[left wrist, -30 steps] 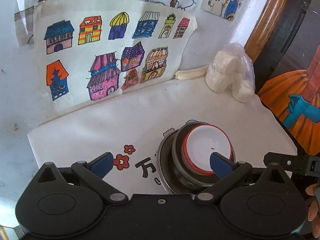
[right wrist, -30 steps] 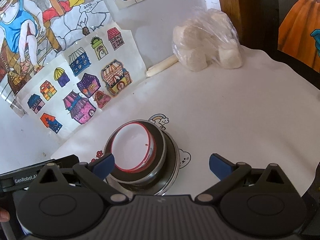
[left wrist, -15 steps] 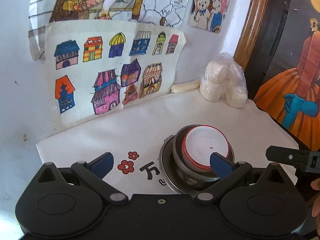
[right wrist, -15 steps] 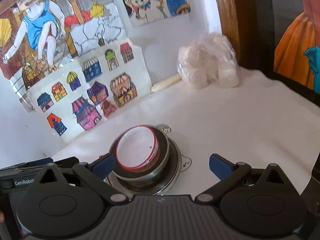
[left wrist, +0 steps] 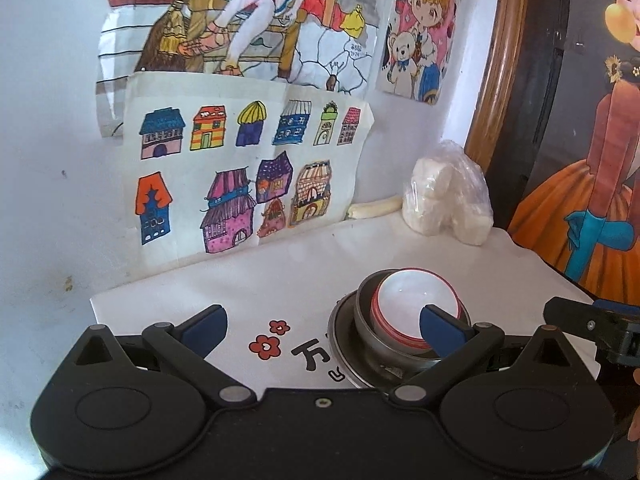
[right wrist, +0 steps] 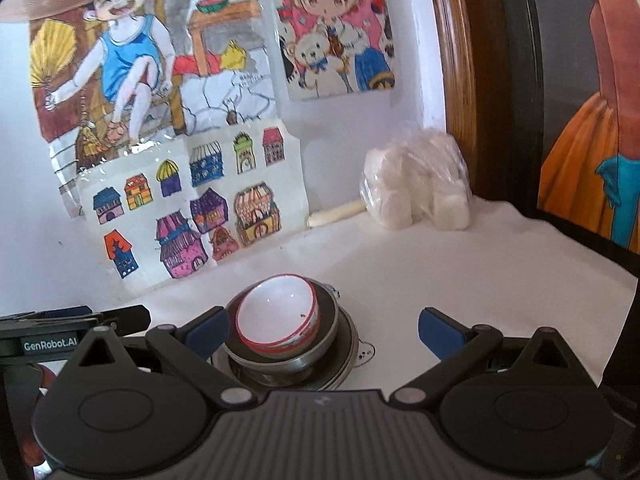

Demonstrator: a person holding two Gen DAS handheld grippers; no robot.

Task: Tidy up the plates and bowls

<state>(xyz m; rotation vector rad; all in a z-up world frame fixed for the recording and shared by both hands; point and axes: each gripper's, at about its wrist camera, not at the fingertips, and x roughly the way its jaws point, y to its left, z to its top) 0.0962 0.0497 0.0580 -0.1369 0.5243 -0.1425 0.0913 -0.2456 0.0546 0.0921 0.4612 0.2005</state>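
— Left gripper (left wrist: 323, 322) with blue-padded black fingers?
— Spread wide, gripping nothing; right-hand pad (left wrist: 440, 330) overlapping the stack in the left wrist view, contact impossible to tell

— Right gripper (right wrist: 323, 326) of the same build?
— Also spread wide and empty; left-hand pad (right wrist: 208, 330) just beside the stack, touching or not unclear

— And the stack?
— Nested as one pile: small white bowl with a red rim (right wrist: 276, 320) uppermost, inside a dark grey metal bowl (right wrist: 330, 334), inside a wide shiny steel plate (right wrist: 348, 356); white bowl tilted a little in the right wrist view, a tiny dark speck on its inner wall

— Underneath?
— White paper sheet (left wrist: 288, 276) over the tabletop, printed with red flowers (left wrist: 272, 338) and a black character near the plate's left edge

— Further out?
— Clear plastic bag of white blocks (left wrist: 448, 200) at the back corner, well apart from the stack; cream-coloured stick (left wrist: 374, 210) just beside it along the wall

— On the wall?
— Hand-coloured drawing of little houses (left wrist: 244, 172), larger coloured pictures above; wooden frame with a painting of an orange dress (left wrist: 580, 208) to the right
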